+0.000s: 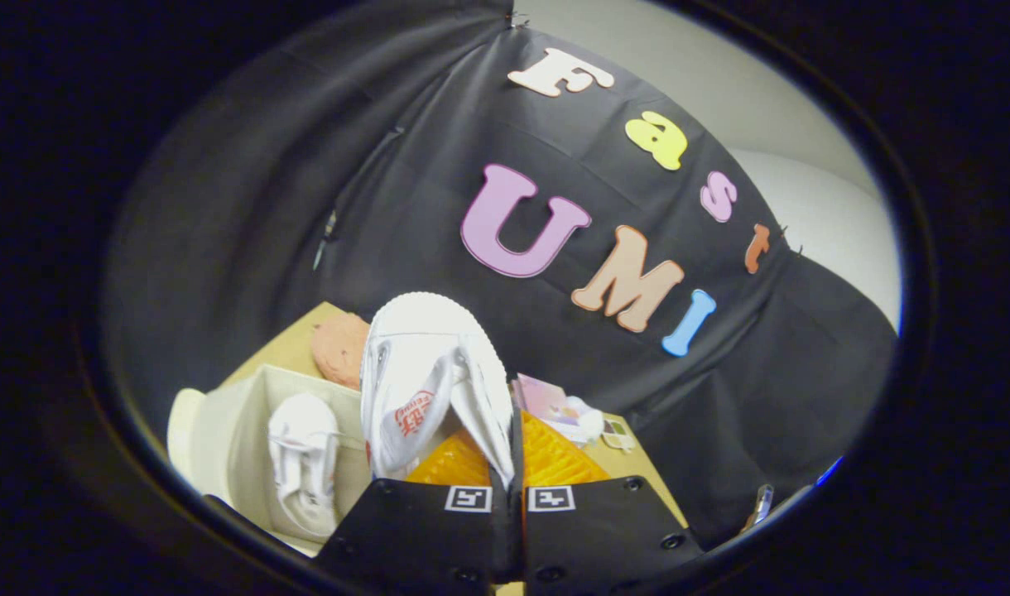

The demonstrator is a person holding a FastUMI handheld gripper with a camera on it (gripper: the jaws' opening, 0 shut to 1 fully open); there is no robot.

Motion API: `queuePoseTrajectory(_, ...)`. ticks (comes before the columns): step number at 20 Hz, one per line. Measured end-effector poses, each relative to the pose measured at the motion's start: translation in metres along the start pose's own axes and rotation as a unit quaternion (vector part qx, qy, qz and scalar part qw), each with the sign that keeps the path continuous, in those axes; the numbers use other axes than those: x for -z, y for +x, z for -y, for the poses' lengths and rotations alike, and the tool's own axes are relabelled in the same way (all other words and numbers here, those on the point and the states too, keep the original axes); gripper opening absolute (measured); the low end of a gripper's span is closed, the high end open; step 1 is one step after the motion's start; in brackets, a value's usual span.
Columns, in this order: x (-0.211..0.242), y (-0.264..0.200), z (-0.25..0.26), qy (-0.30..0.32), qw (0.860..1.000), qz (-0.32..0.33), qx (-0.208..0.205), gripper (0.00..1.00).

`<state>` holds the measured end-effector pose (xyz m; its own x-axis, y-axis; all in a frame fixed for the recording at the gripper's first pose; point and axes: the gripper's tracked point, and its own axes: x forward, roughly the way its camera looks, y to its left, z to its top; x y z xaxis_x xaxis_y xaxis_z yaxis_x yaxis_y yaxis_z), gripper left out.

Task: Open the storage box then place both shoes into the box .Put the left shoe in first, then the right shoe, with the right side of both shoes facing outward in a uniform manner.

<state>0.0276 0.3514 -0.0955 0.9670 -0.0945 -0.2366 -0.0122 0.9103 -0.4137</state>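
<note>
My gripper point(509, 484) is shut on the heel edge of a white canvas shoe point(426, 381) with a red mark on its side. The shoe hangs in the air, toe pointing away from the fingers, tilted over the box. To the left and below stands the open cream storage box point(223, 430). Another white shoe point(305, 459) lies inside it, lengthwise near the right wall.
An orange ribbed thing point(555, 459) lies on the wooden table point(286, 348) just beyond the fingers. A reddish-brown lump point(339, 348) sits behind the box. Small pink and white items point(555, 406) rest further right, near the table's edge by the black cloth wall.
</note>
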Motion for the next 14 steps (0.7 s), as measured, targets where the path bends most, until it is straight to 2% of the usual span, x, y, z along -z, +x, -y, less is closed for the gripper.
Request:
queuePoseTrajectory(3,0.016,0.005,-0.023,0.035,0.999,-0.024,-0.014,0.02)
queuePoseTrajectory(7,0.052,0.023,-0.037,0.019,0.998,-0.063,-0.015,0.02)
queuePoseTrajectory(14,0.11,0.05,-0.067,0.054,0.987,-0.13,-0.082,0.03)
